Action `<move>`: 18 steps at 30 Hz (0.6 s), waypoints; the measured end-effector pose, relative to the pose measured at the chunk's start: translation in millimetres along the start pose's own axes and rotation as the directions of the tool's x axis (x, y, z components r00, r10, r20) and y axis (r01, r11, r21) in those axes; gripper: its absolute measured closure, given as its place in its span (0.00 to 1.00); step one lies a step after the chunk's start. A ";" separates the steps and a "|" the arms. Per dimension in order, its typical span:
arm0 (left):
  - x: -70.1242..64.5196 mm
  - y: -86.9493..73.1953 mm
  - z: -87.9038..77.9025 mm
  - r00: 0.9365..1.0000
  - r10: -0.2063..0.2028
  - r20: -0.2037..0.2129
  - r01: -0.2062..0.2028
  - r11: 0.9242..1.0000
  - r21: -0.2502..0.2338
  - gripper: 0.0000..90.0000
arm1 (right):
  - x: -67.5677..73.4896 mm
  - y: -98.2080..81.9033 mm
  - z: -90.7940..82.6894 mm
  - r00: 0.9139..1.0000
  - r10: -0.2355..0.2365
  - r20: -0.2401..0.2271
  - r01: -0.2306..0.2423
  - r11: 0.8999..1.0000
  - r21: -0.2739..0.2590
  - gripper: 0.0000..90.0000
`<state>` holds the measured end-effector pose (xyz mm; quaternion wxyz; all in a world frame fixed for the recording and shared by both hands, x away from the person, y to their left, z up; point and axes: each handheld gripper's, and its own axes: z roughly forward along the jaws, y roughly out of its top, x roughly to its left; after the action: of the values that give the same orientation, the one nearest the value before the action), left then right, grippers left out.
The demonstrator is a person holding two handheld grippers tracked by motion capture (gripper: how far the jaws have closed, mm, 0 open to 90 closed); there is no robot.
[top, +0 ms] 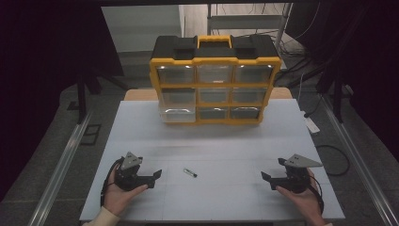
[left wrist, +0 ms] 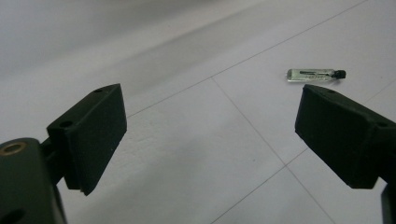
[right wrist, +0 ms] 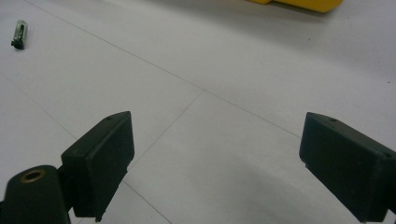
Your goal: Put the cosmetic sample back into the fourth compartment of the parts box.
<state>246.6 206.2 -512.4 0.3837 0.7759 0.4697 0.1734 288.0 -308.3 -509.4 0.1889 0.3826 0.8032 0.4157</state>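
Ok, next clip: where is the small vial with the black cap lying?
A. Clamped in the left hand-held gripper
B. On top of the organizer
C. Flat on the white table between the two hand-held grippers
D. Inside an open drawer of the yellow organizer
C: the vial lies flat on the white table, between the open left hand-held gripper and right hand-held gripper, touching neither.

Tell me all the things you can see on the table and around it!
Organizer: one, yellow and black, clear drawers, far middle of the table; bottom-left drawer pulled partly out.
Vial: one, clear with a black cap, lying flat near the front, closer to the left gripper.
Table: one, white.
Power strip: one, white, on the floor at the right.
Left gripper: one, black, front left, jaws open.
Right gripper: one, black, front right, jaws open.
Hands: two, each holding a gripper.
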 end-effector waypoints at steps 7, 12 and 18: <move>-6.3 4.8 0.3 1.000 0.003 0.015 -0.003 1.000 0.006 0.11 | 1.7 0.1 -0.7 1.000 -0.002 -0.001 0.002 1.000 -0.001 0.12; -11.5 10.1 2.9 0.999 0.023 0.027 -0.024 1.000 0.010 0.11 | 0.5 -0.4 -0.2 1.000 0.001 -0.001 -0.001 1.000 0.001 0.12; -14.6 23.4 3.0 0.998 0.036 0.044 -0.036 0.999 0.006 0.11 | -0.4 -0.8 0.4 1.000 0.011 -0.004 -0.011 1.000 0.004 0.12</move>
<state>255.1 186.2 -495.3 0.3880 0.7892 0.4477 0.1617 288.1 -308.7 -510.3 0.1843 0.3865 0.8025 0.4156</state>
